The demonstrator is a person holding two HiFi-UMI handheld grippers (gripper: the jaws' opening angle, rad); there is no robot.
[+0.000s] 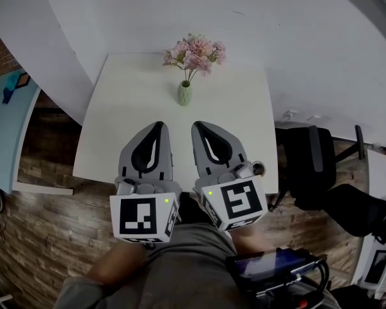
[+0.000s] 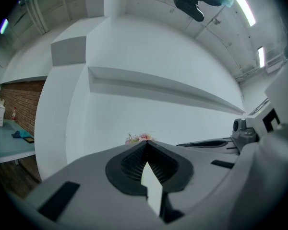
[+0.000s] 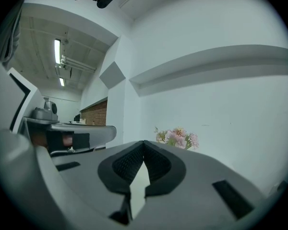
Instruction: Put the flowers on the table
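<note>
A bunch of pink flowers (image 1: 195, 51) stands in a small pale green vase (image 1: 184, 93) near the far middle of the white table (image 1: 116, 127). Both grippers hover side by side over the table's near edge, pointing at the vase and well short of it. My left gripper (image 1: 159, 125) is shut with nothing between its tips. My right gripper (image 1: 197, 125) is shut and empty too. The flowers (image 3: 177, 138) peek over the right gripper's closed jaws in the right gripper view, and just the flower tops (image 2: 138, 138) show in the left gripper view.
A white wall rises behind the table. Black office chairs (image 1: 328, 172) stand to the right, a light blue counter (image 1: 3, 127) to the left. A small round metal object (image 1: 257, 168) lies near the table's right front corner. Wooden floor surrounds the table.
</note>
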